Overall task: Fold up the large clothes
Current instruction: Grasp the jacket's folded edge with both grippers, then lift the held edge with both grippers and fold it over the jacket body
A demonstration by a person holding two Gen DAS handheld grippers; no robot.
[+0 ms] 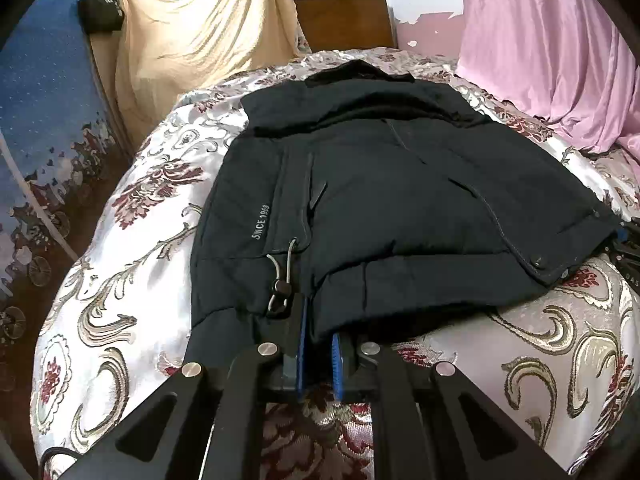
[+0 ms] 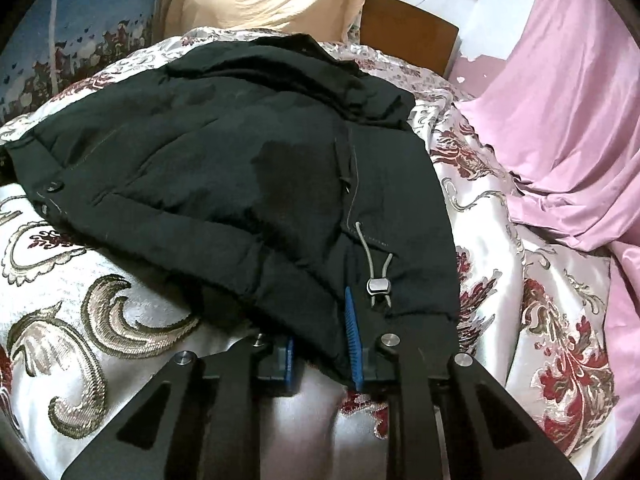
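A large black padded jacket [image 1: 380, 200] lies on the floral bedspread [image 1: 132, 264], with its sides folded inward and its collar at the far end. It also shows in the right wrist view [image 2: 224, 184]. My left gripper [image 1: 318, 344] is shut on the jacket's near hem, beside a grey drawstring toggle [image 1: 280, 286]. My right gripper [image 2: 320, 344] is shut on the hem at the other corner, next to a second toggle [image 2: 378, 285]. The right gripper shows at the right edge of the left wrist view [image 1: 624, 240].
A pink sheet [image 1: 552, 52] is draped at the right of the bed. A yellow cloth [image 1: 200, 28] hangs at the back left. A wooden headboard [image 1: 344, 24] stands behind the bed. A blue patterned floor [image 1: 44, 92] lies to the left.
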